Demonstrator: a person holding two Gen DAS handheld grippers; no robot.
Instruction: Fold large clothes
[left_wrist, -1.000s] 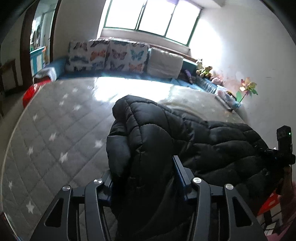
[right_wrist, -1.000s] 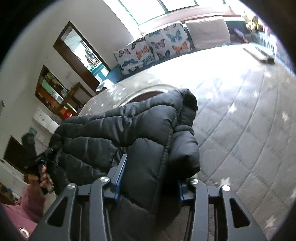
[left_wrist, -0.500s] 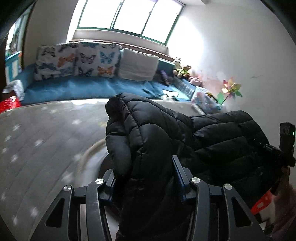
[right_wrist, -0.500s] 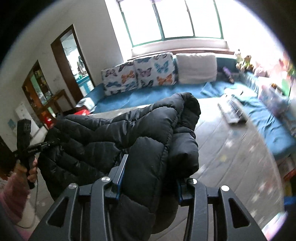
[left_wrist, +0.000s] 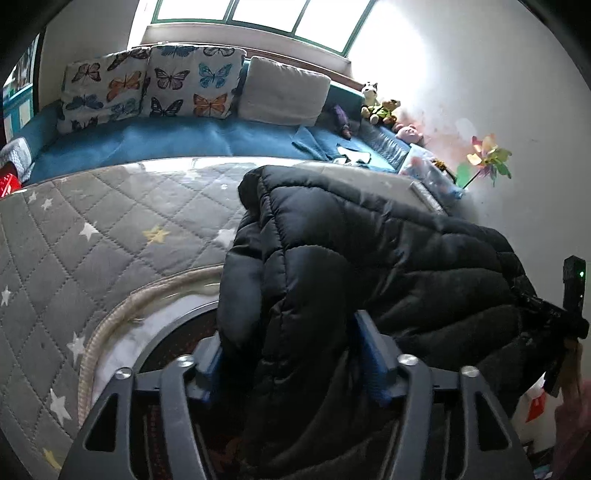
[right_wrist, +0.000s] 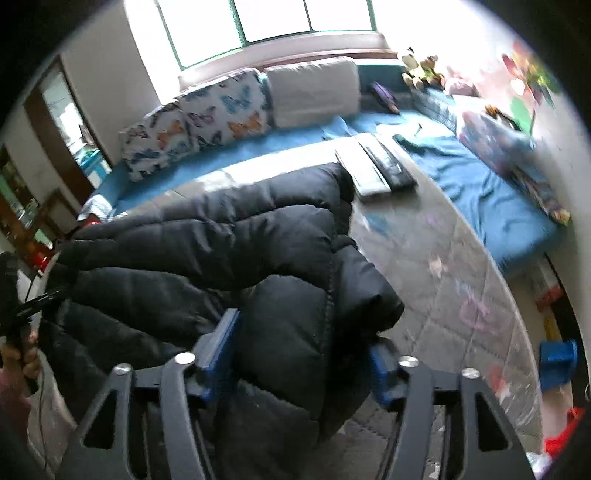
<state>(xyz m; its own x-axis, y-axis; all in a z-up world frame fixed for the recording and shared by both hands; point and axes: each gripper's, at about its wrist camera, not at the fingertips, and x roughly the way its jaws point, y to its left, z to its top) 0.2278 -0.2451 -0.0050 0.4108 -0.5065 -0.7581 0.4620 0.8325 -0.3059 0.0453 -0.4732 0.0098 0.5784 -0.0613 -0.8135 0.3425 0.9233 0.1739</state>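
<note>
Black quilted puffer jacket (left_wrist: 332, 280) bunched, fold unfinished; left gripper (left_wrist: 291, 365) and right gripper (right_wrist: 303, 354) jaws opening around it above grey star-quilted mattress (left_wrist: 110, 229).

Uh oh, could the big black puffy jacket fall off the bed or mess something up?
It might. The black puffy jacket bulges between both sets of jaws, which are opening, so its fold could spring apart. Near the left gripper it hangs past the edge of the grey star quilt, so it could slide to the floor. Its far end sits close to the keyboards and could bump them.
</note>
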